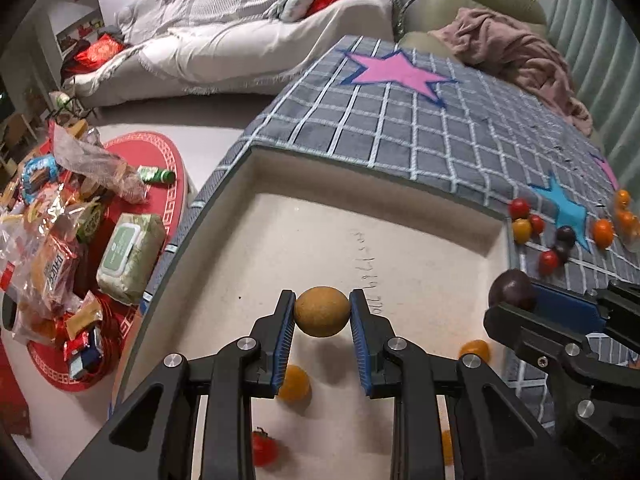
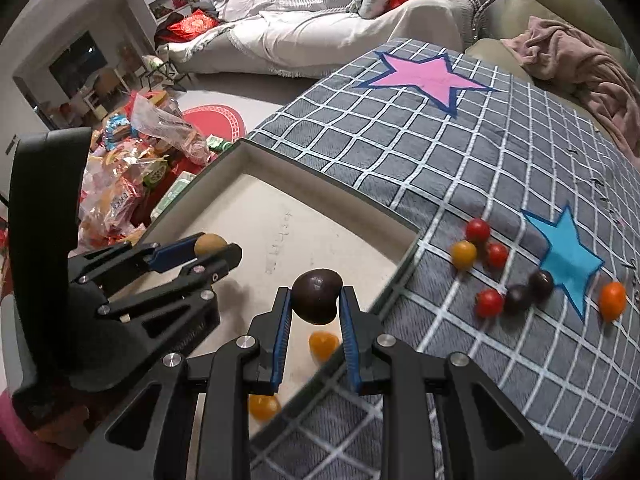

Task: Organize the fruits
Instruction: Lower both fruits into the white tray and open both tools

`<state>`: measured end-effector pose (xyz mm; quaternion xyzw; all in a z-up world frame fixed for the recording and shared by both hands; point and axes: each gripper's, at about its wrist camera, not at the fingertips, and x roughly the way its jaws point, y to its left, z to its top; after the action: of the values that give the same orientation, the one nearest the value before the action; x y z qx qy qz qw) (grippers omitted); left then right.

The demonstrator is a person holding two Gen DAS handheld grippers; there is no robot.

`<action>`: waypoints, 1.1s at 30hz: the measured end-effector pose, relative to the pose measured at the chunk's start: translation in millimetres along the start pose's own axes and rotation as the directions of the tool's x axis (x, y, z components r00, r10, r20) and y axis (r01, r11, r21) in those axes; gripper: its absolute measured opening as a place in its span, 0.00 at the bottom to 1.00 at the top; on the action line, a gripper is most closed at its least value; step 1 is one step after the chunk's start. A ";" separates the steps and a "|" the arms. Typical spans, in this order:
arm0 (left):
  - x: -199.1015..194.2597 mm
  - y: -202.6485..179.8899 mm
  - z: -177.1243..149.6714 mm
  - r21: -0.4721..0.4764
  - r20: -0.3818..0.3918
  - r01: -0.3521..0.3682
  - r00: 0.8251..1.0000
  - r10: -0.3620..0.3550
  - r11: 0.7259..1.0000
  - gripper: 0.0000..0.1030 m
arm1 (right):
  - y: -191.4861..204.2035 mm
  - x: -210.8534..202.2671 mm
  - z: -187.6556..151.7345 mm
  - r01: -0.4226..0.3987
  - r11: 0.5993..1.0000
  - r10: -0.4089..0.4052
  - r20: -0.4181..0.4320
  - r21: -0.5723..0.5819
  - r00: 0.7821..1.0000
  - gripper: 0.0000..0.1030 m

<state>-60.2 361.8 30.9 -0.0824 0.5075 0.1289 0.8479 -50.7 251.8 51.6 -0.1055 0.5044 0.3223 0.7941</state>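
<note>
Left gripper (image 1: 322,312): clamped on the tan round fruit (image 1: 322,311), which sits right at the fingertips, pinched between both blue pads, bulging a bit past the tips. It hangs over the floor of the white tray (image 1: 256,172). Below and behind the fingers, in the tray: a yellow tomato (image 1: 295,383) under the left finger, a red tomato (image 1: 264,447) further back, an orange one (image 1: 475,350) off the right finger.

Right gripper (image 2: 316,298): closed on the dark purple fruit (image 2: 316,297), also at the tips, pads touching both sides, fruit sticking out above the tips. It's over the tray's right part, near the wall. An orange-yellow tomato (image 2: 322,344) shows between the fingers, lower down on the tray floor; another yellow one (image 2: 263,406) is beneath the left finger's base.

Loose fruit cluster (image 2: 496,276) lies on the grey checked blanket (image 2: 400,152), to the right of the right gripper's fingers, outside the tray, beside the blue star (image 2: 568,258).
</note>
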 end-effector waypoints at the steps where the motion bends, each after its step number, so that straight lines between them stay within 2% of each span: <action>1: 3.1 -0.1 0.1 0.000 -0.008 -0.003 1.000 0.003 1.000 0.28 | -0.5 4.1 1.4 0.001 1.000 -0.001 -0.004 0.000 1.000 0.25; 10: 14.7 -3.1 2.0 0.003 -0.042 -0.019 0.999 0.019 1.000 0.28 | -3.8 25.3 6.9 0.018 1.000 -0.018 -0.034 -0.016 0.999 0.25; 21: 16.8 -5.2 2.5 0.015 -0.052 -0.029 0.998 0.030 0.999 0.28 | -1.7 26.8 6.2 0.028 0.999 -0.030 -0.039 -0.038 0.999 0.27; 30: 15.6 -3.5 0.3 0.027 -0.053 -0.042 0.998 0.044 0.999 0.29 | -8.3 10.8 4.5 -0.004 1.000 0.004 0.004 -0.003 1.000 0.47; 33: 15.5 -0.4 -1.1 0.020 -0.060 -0.047 0.997 0.048 0.999 0.29 | -9.3 4.8 3.3 0.021 1.000 -0.021 0.018 0.001 1.000 0.61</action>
<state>-54.0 363.2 16.8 -0.0663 0.5359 0.1416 0.8297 -41.1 248.2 47.5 -0.1076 0.4963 0.3148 0.8019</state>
